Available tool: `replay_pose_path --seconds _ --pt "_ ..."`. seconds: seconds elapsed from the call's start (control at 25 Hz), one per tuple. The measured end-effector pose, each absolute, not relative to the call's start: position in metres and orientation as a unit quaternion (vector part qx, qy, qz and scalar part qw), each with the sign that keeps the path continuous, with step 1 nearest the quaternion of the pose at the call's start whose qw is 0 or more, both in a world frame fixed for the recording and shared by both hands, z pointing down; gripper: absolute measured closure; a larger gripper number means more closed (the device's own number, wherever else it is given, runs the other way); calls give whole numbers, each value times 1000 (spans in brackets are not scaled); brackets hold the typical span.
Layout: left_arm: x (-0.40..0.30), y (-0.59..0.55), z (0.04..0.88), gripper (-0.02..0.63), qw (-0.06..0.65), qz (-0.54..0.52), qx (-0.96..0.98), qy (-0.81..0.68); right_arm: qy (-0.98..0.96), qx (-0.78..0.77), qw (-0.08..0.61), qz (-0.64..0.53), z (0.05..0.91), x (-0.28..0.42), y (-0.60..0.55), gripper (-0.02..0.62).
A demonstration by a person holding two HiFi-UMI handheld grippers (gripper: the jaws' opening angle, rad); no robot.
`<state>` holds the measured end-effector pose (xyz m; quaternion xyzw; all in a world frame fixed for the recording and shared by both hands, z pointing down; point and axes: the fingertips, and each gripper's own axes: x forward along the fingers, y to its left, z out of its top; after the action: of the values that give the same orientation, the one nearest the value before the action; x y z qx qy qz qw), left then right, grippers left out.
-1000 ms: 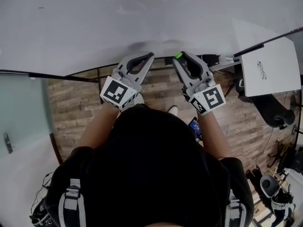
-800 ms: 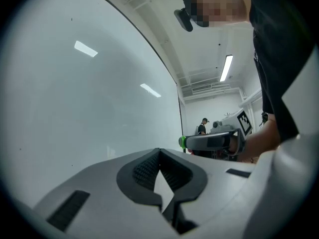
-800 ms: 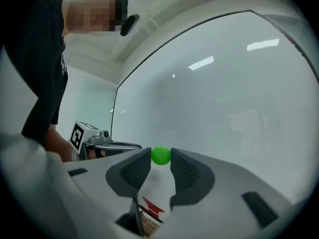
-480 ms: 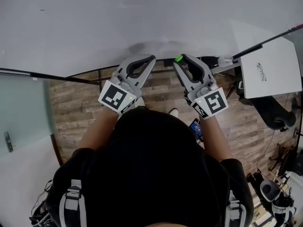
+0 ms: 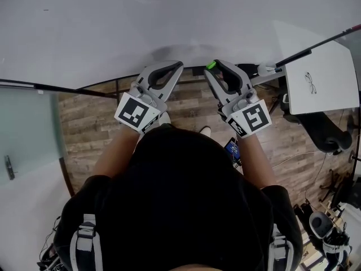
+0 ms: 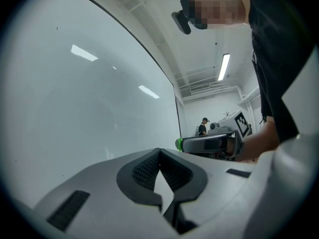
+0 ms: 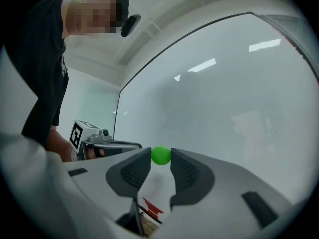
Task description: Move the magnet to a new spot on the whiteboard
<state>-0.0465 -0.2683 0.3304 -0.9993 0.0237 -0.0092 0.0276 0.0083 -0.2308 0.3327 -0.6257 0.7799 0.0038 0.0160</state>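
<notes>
Near lower edge of whiteboard (image 5: pixel 169 16), green magnet (image 7: pixel 160 155) sits pinched between jaw tips of right gripper (image 5: pixel 214 65); looks like carry step; next move calls for shift to bare patch, press flat, let go; left gripper (image 6: pixel 159 151) closed on nothing, just alongside; whether magnet touches board, can't tell; board's upper part cut off.
</notes>
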Motion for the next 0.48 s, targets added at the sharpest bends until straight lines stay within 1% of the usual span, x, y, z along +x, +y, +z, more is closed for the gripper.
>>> replay_pose_path --seconds 0.48 --pt "-43 -262 325 604 27 -1 -999 30 785 -619 17 5 328 10 -225 476"
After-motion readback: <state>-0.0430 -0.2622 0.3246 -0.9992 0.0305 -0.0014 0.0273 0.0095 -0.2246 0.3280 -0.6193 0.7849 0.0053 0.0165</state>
